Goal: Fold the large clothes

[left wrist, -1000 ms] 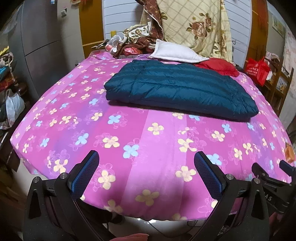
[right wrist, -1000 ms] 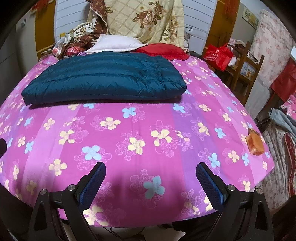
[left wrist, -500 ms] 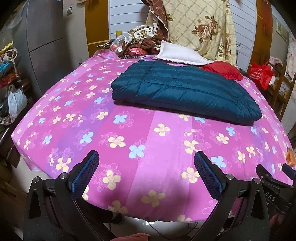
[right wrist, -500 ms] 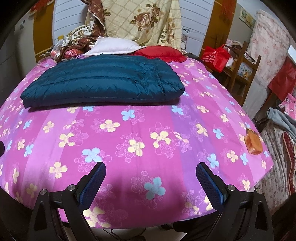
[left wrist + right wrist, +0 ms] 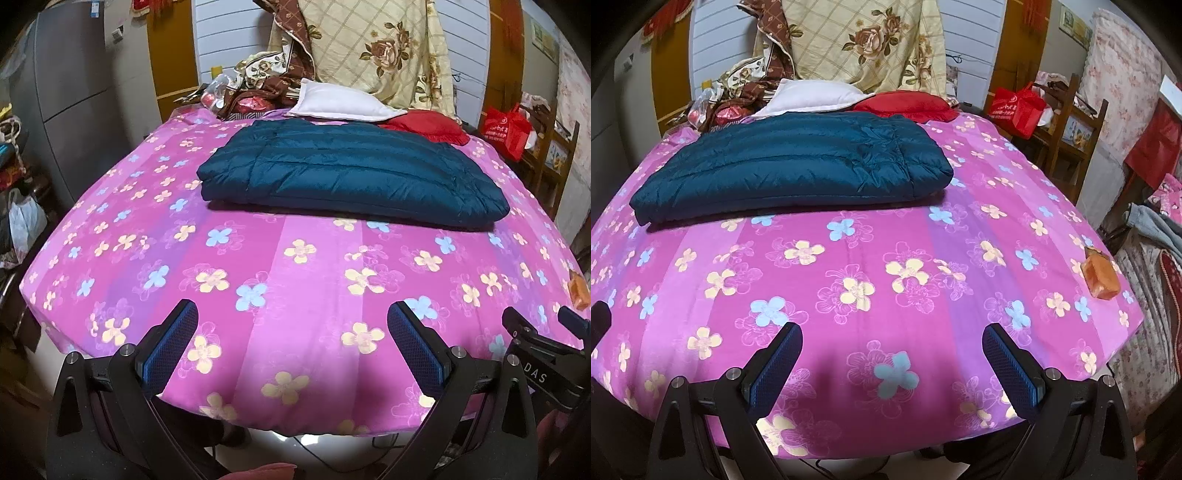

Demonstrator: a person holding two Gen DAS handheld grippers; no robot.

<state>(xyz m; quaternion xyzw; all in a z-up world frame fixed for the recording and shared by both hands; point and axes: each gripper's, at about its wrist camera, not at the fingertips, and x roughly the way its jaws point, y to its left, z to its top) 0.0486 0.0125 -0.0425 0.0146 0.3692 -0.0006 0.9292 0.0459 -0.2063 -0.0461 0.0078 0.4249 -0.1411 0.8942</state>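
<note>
Teal jacket [image 5: 351, 177] lies folded before pillows [image 5: 343, 101]; left claw [image 5: 291, 332] and right claw [image 5: 892, 354] gape wide, empty.

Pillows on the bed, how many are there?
2 that show: a white pillow behind the folded blue jacket, and a red pillow to its right. More may hide under the piled bedding.

1. Jacket [image 5: 351, 177]: dark teal, quilted.
2. Bedsheet [image 5: 295, 295]: magenta and purple stripes, yellow and blue flowers.
3. Pillow [image 5: 340, 103]: white.
4. Quilt [image 5: 864, 40], top of frame: cream, brown roses.
5. Bag [image 5: 1015, 107]: red.
</note>
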